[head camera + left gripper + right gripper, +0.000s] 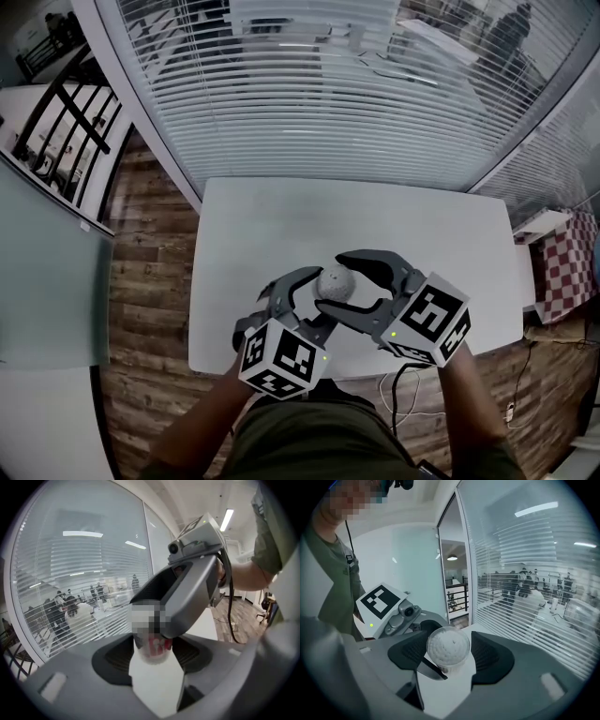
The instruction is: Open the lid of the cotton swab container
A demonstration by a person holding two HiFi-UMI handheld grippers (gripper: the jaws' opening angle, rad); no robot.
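The cotton swab container (330, 279) stands near the front of the white table (281, 216). It is a small round tub with a red label (152, 646), and white swab tips show at its top (448, 648). I cannot tell whether a clear lid covers them. My left gripper (311, 302) comes in from the lower left, and its pads (119, 656) press on the tub's lower body. My right gripper (341, 285) reaches in from the right at the tub's top. Its jaws stand wide, with the rim between the pads (487, 656) and a thin gap on each side.
The table's front edge (281, 370) runs just under both grippers, with wooden floor (150, 281) to the left and a cable (412, 394) on the floor at the right. Window blinds (328, 84) rise behind the table. A red checked cloth (562, 272) lies at the right.
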